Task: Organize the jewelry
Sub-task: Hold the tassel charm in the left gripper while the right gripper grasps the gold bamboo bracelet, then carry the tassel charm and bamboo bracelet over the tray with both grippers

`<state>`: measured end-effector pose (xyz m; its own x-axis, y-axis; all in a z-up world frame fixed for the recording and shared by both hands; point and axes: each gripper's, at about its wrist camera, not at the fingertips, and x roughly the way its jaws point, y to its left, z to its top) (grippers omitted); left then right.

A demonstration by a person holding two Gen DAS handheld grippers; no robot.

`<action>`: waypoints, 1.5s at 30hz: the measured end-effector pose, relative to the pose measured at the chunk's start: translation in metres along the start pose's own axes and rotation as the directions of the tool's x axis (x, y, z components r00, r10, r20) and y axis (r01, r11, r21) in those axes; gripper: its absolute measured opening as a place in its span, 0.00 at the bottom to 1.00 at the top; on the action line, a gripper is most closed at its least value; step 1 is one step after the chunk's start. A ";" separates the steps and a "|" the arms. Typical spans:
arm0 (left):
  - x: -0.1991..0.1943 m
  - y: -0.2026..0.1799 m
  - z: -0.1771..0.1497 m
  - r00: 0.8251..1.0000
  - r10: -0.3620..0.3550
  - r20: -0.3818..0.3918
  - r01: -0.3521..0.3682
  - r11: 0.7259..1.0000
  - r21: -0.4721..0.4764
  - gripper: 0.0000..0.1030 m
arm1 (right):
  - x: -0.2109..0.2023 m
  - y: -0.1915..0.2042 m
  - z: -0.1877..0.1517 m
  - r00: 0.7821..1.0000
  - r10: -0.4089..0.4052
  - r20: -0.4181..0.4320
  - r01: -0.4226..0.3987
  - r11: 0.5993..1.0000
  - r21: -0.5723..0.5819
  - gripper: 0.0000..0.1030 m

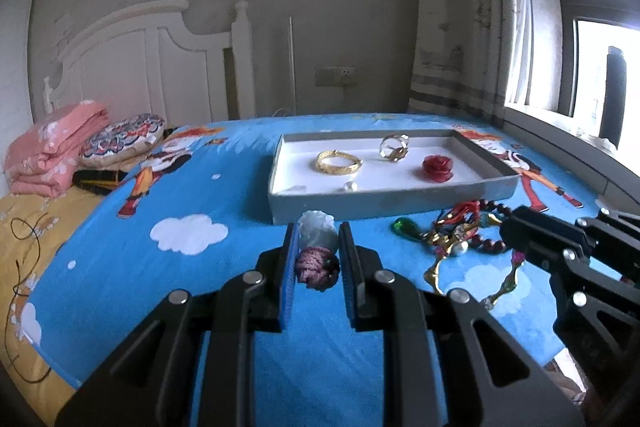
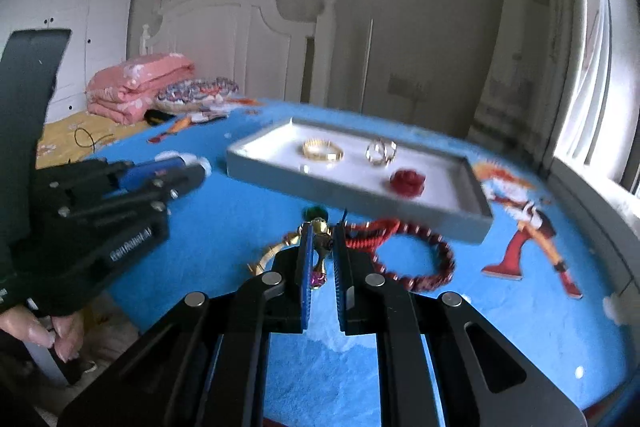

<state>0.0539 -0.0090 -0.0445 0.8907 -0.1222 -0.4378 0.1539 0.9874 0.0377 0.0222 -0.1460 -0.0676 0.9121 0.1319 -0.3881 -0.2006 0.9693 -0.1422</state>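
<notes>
**Both grippers loaded, tray ahead**

Left gripper (image 1: 318,255) pinches the jade pendant (image 1: 318,233) by its purple cord knot. Right gripper (image 2: 322,259), nearly shut, clamps the gold necklace (image 2: 320,251) — both probably bound for the tray (image 1: 394,195) just beyond.

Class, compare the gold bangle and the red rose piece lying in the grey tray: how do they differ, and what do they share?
The gold bangle is an open metal hoop; the red rose piece is a solid carved flower. The bangle lies towards the tray's left, the rose towards its right. Both rest loose on the white floor of the grey tray, untouched by either gripper.
</notes>
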 end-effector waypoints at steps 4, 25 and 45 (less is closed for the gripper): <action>-0.008 -0.003 0.012 1.000 -0.005 0.007 0.005 1.000 -0.009 0.19 | -0.007 -0.008 0.009 1.000 -0.011 0.016 0.011 1.000 0.021 0.10; -0.019 -0.019 0.045 1.000 -0.021 0.022 0.022 1.000 -0.020 0.19 | -0.031 -0.031 0.046 0.993 -0.073 0.092 0.068 0.996 0.055 0.10; 0.063 -0.035 0.105 1.000 0.012 0.013 -0.013 1.000 0.019 0.19 | 0.027 -0.071 0.090 0.990 -0.117 0.082 0.109 0.989 0.100 0.10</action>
<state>0.1496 -0.0622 0.0210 0.8982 -0.1113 -0.4252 0.1509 0.9867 0.0605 0.0938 -0.1928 0.0140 0.9556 0.0340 -0.2927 -0.0634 0.9938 -0.0916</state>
